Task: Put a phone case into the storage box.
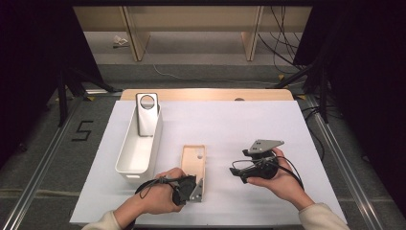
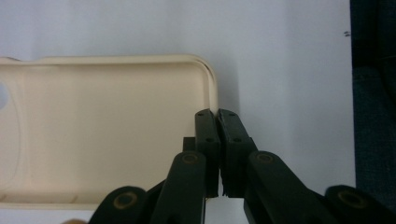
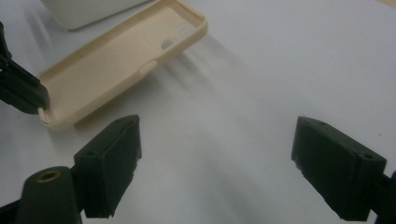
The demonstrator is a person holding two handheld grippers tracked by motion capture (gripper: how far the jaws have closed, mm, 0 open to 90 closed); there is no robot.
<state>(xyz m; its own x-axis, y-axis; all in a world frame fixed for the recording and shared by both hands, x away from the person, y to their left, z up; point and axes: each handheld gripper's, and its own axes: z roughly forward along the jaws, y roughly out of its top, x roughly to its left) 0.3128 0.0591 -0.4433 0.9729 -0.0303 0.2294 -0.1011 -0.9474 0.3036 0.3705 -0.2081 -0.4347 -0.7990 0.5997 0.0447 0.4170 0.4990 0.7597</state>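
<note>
A cream phone case [image 1: 194,160] lies hollow side up on the white table, near the front middle. My left gripper [image 1: 195,188] is at the case's near end, shut on its rim. In the left gripper view the two pads [image 2: 218,116] meet over the thin side wall of the case [image 2: 107,130], at its corner. To the right of the case, my right gripper [image 1: 238,173] is held in a hand just above the table and points left. Its jaws [image 3: 217,135] stand wide open over bare table. The case [image 3: 116,56] lies ahead of them to the left.
A long white bin [image 1: 125,143] stands left of the case, and a grey phone case with a round hole [image 1: 147,115] leans upright at its far end. A corner of the bin [image 3: 88,9] appears in the right gripper view. The white table sheet [image 1: 249,124] stretches to the right.
</note>
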